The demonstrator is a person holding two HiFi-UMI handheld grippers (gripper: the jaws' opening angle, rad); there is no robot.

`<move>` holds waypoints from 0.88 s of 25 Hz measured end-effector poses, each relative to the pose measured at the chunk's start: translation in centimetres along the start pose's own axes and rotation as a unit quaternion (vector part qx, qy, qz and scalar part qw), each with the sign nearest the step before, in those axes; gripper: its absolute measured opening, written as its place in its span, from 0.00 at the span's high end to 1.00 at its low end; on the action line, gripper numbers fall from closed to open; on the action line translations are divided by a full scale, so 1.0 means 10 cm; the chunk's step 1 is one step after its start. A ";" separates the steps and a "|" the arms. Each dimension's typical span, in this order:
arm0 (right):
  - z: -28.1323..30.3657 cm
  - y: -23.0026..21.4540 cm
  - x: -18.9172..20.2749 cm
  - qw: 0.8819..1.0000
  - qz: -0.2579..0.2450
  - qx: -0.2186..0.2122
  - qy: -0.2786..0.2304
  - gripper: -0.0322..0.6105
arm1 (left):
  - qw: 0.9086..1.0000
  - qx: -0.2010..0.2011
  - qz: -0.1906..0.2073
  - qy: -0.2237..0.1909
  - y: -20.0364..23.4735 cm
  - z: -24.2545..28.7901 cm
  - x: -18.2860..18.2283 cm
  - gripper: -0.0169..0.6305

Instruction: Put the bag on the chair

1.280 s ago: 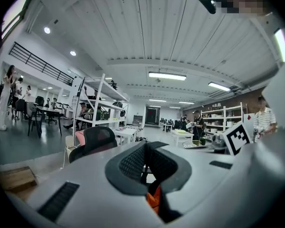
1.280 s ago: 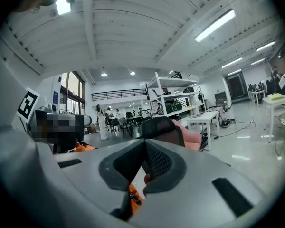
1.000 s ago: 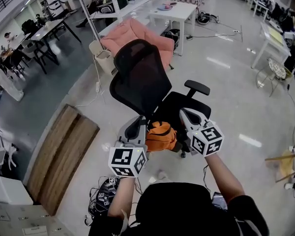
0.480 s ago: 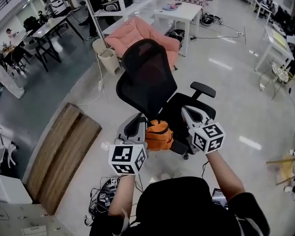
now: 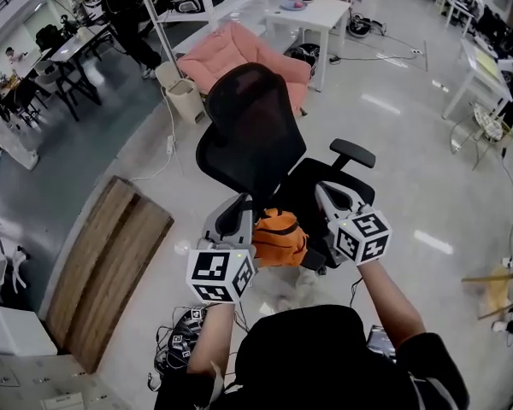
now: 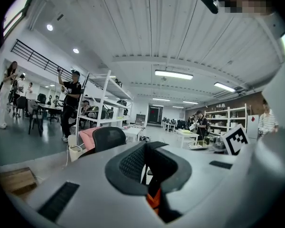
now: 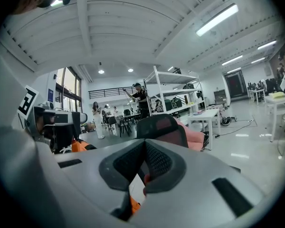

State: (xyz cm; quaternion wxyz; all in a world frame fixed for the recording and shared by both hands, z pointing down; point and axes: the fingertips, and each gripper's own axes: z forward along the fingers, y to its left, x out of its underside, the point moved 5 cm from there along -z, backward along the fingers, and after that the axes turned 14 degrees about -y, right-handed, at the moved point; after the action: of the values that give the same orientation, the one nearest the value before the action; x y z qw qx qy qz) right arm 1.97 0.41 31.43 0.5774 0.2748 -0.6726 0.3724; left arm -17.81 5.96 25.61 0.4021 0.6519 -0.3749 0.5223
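Closer to the chair (image 5: 252, 131) than a second ago come both grippers with the bag slung between them, and a person in black (image 5: 120, 7) has stepped into view far behind the backrest. On the left, the left gripper (image 5: 239, 218) is clamped tight on a fold of orange fabric, its jaws fully together on it, just off the seat's front corner. Between the two tools hangs the bag (image 5: 280, 239), off the floor and at the front edge of the seat (image 5: 329, 182); whether it touches the cushion yet I cannot tell. On the right, the right gripper (image 5: 327, 202) is pinched shut on the bag as well, orange cloth and a white tag (image 7: 135, 188) caught between its pads, over the seat's near side. To land this well, I'd keep both grips level, carry the bag forward until it is over the middle of the seat, well short of the armrest (image 5: 352, 153), lower it until the cushion takes the weight, and only then let go. It looks a soft, rounded thing, bright orange with dark trim, sagging a little between its two held points.
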 end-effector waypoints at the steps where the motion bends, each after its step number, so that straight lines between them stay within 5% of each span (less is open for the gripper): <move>1: 0.03 -0.03 0.01 1.000 0.001 0.000 0.001 0.95 | 1.000 0.000 -0.002 0.001 0.01 0.05 0.01 0.96; 22: 1.00 -1.14 0.22 0.999 0.022 -0.006 0.040 0.95 | 0.998 -0.022 -0.039 0.046 0.24 1.54 0.60 0.96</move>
State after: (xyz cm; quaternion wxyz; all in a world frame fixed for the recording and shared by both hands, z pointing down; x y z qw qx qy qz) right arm 4.93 -14.16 35.09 0.5969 0.2415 -0.6571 0.3919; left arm -13.13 -9.51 29.78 0.4535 0.6325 -0.3415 0.5270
